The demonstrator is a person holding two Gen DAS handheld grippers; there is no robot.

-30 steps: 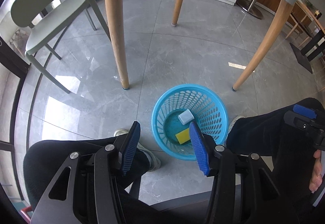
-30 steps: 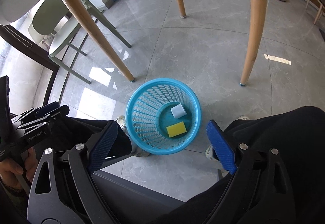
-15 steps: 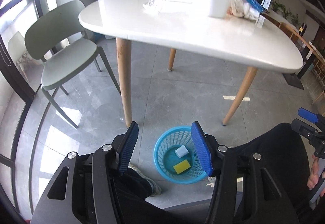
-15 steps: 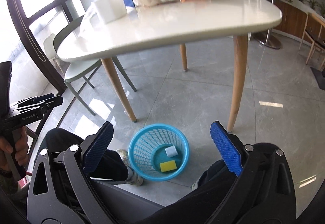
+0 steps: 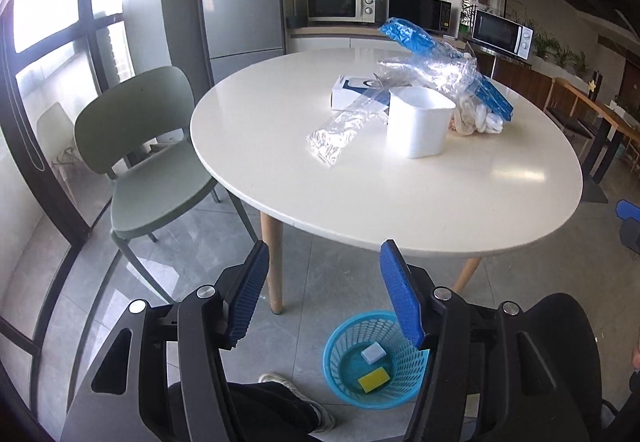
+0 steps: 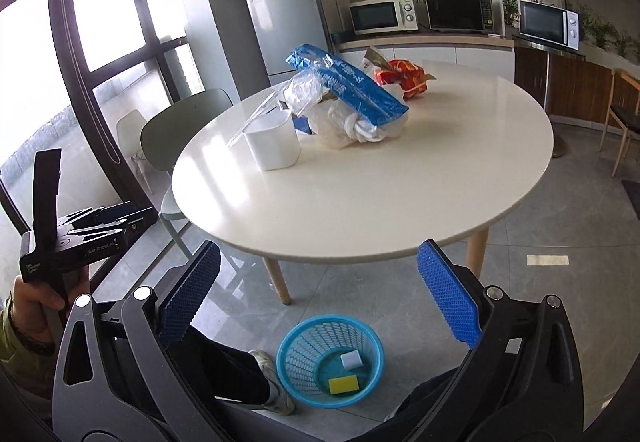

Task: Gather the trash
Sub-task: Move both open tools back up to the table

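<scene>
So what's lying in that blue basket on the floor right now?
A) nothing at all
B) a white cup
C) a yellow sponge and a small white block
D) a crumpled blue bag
C: inside the basket lie a yellow sponge and a small white block, side by side on its bottom; the bags and the white cup sit up on the table.

Both grippers: black plastic frames w/ triangular cut-outs, silver screw heads at the pivots, blue ribbed pads on the fingers (image 5: 250, 298). Left gripper (image 5: 324, 294) body, seen left side of right-wrist view, has white "GenRobot.AI" lettering. Right gripper (image 6: 320, 298) same build. Person: black trousers (image 6: 224, 374), whitish sneaker (image 6: 272, 382), olive sleeve (image 6: 12, 338) at lower left.
</scene>
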